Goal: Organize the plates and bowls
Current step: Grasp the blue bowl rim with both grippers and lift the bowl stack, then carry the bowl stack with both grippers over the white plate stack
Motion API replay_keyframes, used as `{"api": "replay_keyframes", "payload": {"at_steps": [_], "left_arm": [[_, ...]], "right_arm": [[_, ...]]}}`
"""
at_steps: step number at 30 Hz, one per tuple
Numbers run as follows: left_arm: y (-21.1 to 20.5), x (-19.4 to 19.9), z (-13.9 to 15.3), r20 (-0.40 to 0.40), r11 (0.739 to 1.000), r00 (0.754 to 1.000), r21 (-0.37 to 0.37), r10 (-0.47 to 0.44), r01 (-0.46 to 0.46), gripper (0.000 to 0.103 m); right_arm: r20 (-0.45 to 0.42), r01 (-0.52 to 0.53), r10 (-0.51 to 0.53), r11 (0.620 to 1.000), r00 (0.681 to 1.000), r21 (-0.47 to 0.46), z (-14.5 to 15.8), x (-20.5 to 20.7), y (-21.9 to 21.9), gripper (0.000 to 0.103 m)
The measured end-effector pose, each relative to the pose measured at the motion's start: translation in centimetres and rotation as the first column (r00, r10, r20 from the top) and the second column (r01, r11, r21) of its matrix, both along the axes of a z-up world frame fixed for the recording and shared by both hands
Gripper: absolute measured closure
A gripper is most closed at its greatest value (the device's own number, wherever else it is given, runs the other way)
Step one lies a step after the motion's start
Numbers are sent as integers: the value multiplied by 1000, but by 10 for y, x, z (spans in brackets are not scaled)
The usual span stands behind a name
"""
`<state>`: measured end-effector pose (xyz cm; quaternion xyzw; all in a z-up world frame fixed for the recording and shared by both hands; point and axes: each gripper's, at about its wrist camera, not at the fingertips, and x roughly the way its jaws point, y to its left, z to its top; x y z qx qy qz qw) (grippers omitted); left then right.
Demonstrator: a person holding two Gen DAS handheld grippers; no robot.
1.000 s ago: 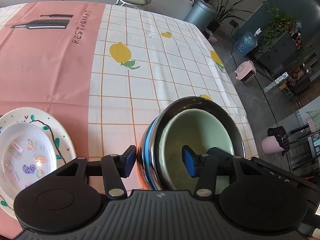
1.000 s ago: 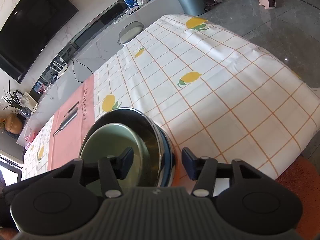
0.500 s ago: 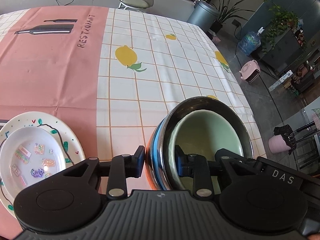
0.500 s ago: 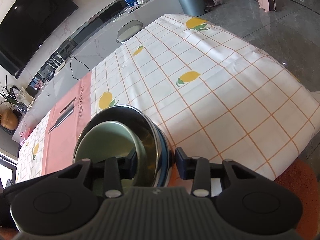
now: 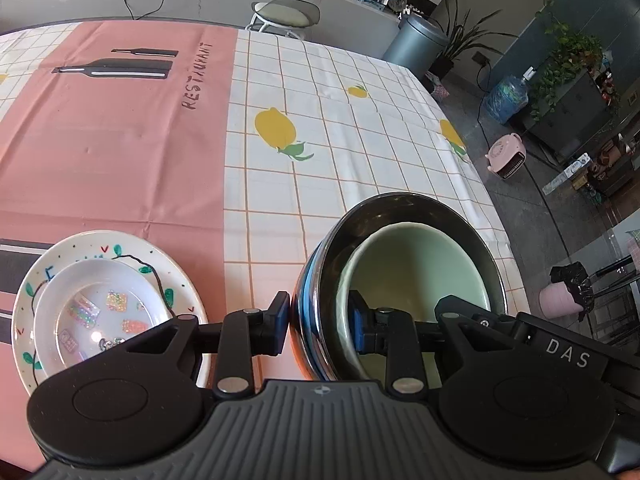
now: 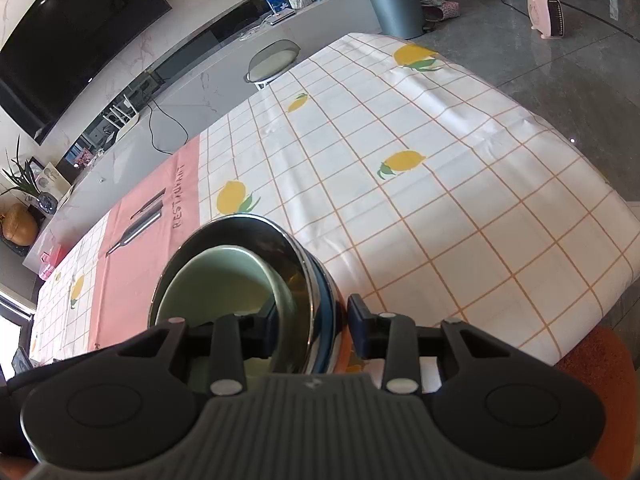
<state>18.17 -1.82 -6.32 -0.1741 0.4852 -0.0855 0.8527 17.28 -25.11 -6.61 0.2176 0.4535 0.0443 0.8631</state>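
I am clamping my left gripper (image 5: 318, 318) and right gripper (image 6: 310, 322), jaws just closed, on opposite rim walls of the steel bowl (image 5: 384, 210) holding the green bowl (image 5: 416, 268), right of the stacked plates (image 5: 168, 264).

Your left gripper (image 5: 319, 320) points steeply down, and its jaws have just been closing. One finger sits outside the rim of the steel bowl (image 5: 400, 208) and the other sits inside the green bowl (image 5: 420, 264) nested in it, so both walls are pinched between the pads. Your right gripper (image 6: 308, 322) tilts down just as steeply and has also just been closing. It straddles the opposite rim, with its left finger inside and its right finger outside. The outer pad is just beside the steel wall, but contact there is hard to tell.
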Motion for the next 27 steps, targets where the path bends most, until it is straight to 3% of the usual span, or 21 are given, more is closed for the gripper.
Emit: {"api": "replay_keyframes", "payload": {"at_steps": [15,27], "left_arm": [[77,-21,41,59,984,982,6,179,-180,69],[132,-47,30,5,952,952,6,307,-307,69]], "right_arm": [[74,-156,154,987,985,27,38,12,72,68],[53,-291,288,956,956,38,32,7,137,68]]}}
